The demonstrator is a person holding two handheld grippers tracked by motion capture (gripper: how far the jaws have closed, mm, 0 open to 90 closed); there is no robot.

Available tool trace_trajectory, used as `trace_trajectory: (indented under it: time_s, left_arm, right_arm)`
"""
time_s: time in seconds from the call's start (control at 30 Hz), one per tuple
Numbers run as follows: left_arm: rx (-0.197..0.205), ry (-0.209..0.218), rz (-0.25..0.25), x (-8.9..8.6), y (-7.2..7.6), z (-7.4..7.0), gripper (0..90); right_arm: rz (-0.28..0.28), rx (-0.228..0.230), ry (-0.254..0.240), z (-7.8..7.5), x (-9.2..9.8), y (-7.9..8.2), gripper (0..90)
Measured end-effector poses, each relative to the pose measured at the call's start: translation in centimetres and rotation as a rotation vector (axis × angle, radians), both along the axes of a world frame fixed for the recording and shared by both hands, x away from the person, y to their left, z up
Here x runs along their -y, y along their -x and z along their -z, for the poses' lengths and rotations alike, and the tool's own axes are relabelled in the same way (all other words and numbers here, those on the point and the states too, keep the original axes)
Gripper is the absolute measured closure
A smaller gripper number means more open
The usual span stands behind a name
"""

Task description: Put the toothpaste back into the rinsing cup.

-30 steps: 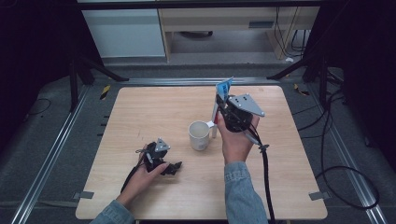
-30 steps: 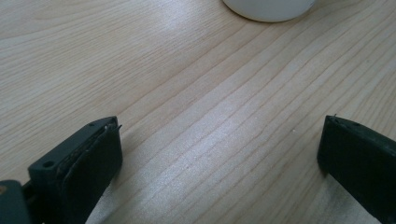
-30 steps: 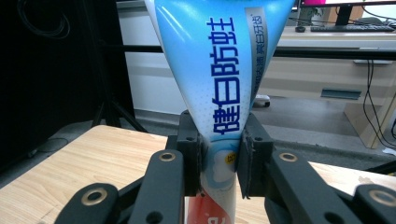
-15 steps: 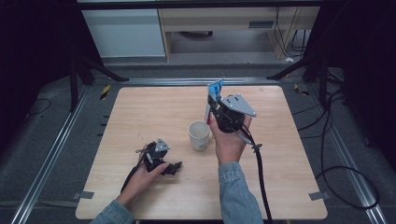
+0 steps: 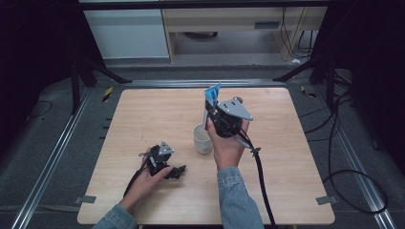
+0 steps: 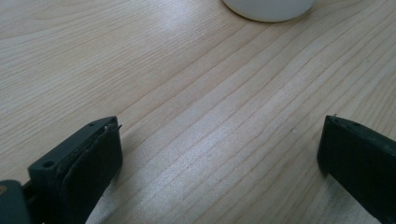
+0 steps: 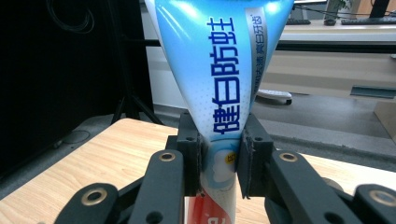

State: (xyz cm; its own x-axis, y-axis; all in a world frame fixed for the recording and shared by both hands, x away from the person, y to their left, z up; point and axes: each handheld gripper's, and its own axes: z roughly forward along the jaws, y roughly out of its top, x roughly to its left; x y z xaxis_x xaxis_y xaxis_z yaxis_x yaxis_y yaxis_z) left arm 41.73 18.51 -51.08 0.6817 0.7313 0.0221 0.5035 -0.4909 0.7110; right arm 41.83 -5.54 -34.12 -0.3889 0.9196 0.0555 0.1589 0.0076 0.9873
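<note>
A blue and white toothpaste tube (image 5: 213, 94) (image 7: 219, 70) stands upright, crimped end up, with my right gripper (image 5: 208, 113) (image 7: 219, 158) shut on its lower part. The gripper holds it in the air just behind and right of a white mug (image 5: 202, 139) that stands mid-table. The tube's cap end is hidden behind the gripper. My left gripper (image 5: 175, 171) (image 6: 219, 149) rests on the table at the front left, open with bare wood between its jaws. The mug's base (image 6: 268, 7) shows at the top edge of the left gripper view.
The light wooden table (image 5: 143, 119) sits on a dark floor with metal rails along its left side. A white cabinet (image 5: 129, 28) and a low shelf stand beyond the far edge. A black cable (image 5: 260, 176) trails from the right gripper toward the front edge.
My right gripper has carried the toothpaste tube leftward, closer to the mug. The left gripper has stayed where it was.
</note>
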Motion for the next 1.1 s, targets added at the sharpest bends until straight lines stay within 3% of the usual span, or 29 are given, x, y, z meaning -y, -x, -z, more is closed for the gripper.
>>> trace_trajectory:
  time_s: [0.5, 1.1]
  left_arm:
    - [0.000, 0.000, 0.000, 0.0, 0.0, 0.0, 0.0]
    - [0.000, 0.000, 0.000, 0.0, 0.0, 0.0, 0.0]
  right_arm:
    - [-0.002, -0.024, -0.001, 1.1, -0.5, -0.4, 73.6]
    - [0.012, -0.023, 0.021, 2.0, -1.1, -0.7, 73.6]
